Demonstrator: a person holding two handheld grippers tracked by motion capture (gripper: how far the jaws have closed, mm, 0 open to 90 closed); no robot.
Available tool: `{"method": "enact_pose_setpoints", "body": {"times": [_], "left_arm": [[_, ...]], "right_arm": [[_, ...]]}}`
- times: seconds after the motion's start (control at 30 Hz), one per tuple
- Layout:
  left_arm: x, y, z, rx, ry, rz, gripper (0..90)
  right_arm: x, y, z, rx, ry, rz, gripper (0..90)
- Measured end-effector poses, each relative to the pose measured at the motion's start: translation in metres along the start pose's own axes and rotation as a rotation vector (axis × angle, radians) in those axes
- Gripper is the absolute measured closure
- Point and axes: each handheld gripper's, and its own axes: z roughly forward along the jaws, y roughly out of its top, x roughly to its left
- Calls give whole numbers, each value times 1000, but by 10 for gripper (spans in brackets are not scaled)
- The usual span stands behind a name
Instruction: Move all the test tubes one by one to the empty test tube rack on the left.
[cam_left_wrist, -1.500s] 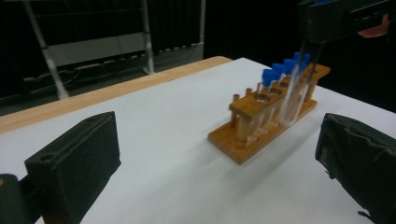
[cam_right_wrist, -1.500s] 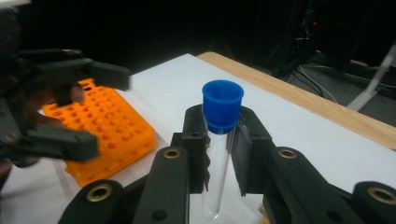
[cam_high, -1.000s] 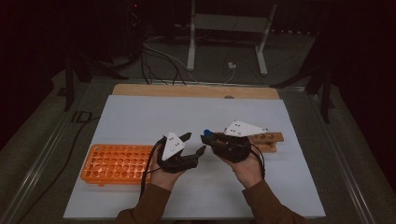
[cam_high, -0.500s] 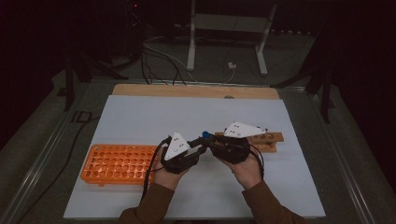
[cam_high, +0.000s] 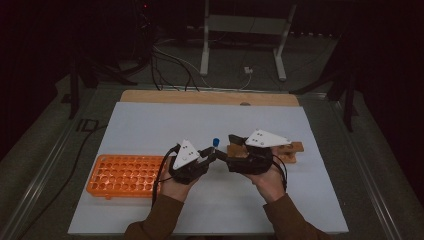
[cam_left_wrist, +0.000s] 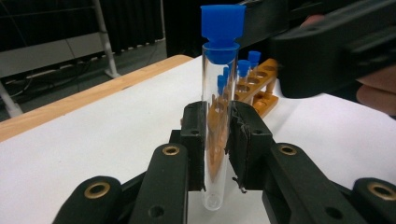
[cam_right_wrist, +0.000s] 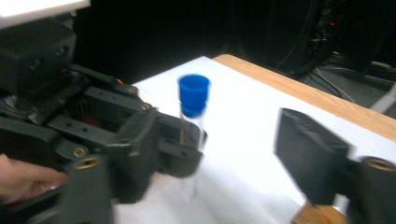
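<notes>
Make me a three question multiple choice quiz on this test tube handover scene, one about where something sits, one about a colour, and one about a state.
1. Where is the orange rack?
A. left of the left gripper
B. right of the right gripper
C. on the floor

2. What colour is the cap on the test tube?
A. red
B. blue
C. white

3. How does the left gripper stand?
A. wide open
B. lying on the table
C. shut on the test tube

Answers: 1 A, the high view shows the rack at the left of the white mat; 2 B, both gripper views show a blue cap; 3 C, the left gripper view shows the pads pressing the glass.
</notes>
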Motion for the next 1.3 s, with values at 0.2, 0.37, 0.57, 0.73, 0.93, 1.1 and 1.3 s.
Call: {"method": "enact_pose_setpoints", "body": {"times": [0.2,0.37,0.57,0.73,0.93,1.1,1.3], "left_arm": [[4,-1,-3,0,15,-2,770],[8,-3,-7,-2,29,-9,770],[14,-6,-13,-7,50,-19,769],[21,-8,-20,-5,73,-27,769],[30,-13,-29,-10,104,-43,769],[37,-16,-36,-10,130,-51,769],[45,-22,-45,-9,162,-65,768]], "right_arm": [[-4,-5,-4,16,-51,-16,62],[-8,-12,-6,39,-80,-21,0],[-14,-20,-12,46,-120,-16,0],[-20,-26,-18,39,-142,-7,0],[-31,-34,-29,23,-174,20,0],[-39,-40,-40,9,-202,44,0],[-47,-46,-49,-2,-227,72,0]]}}
